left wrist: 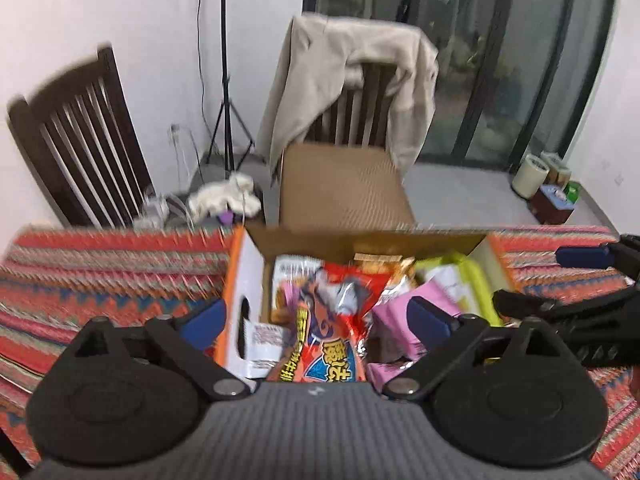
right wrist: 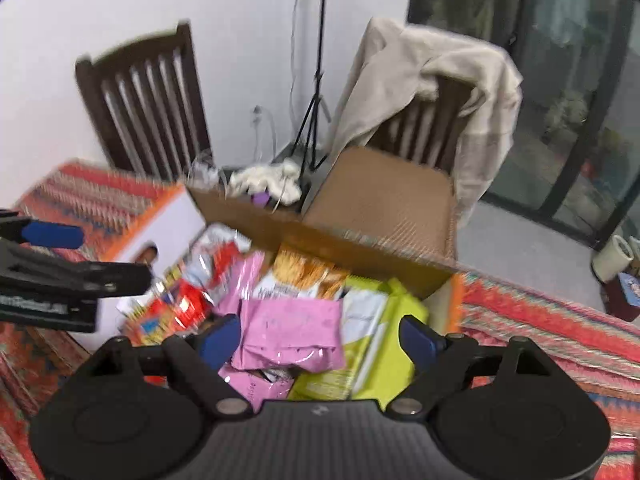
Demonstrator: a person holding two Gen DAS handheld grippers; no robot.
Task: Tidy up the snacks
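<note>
**Mia:** Blue pads on the left gripper (left wrist: 316,316) sit low in the left wrist view. Its jaws are spread wide and hold nothing.

**Tom:** What is under them?

**Mia:** A red snack bag (left wrist: 332,320) lies between the pads, but they do not touch it. It lies in the cardboard box (left wrist: 244,276) in the middle of the frame, on top of other snacks.

**Tom:** And the other one?

**Mia:** The right gripper (right wrist: 320,340) is low in the right wrist view. Its jaws are let go too, wide apart. A pink snack bag (right wrist: 292,332) lies between them, loose. A green snack bag (right wrist: 384,344) lies just to its right, in the same box.

**Tom:** Where is the box?

**Mia:** On the table with the striped red cloth (left wrist: 100,272). Behind it, a beige coat (left wrist: 352,80) hangs on a dark chair (left wrist: 372,108).
</note>
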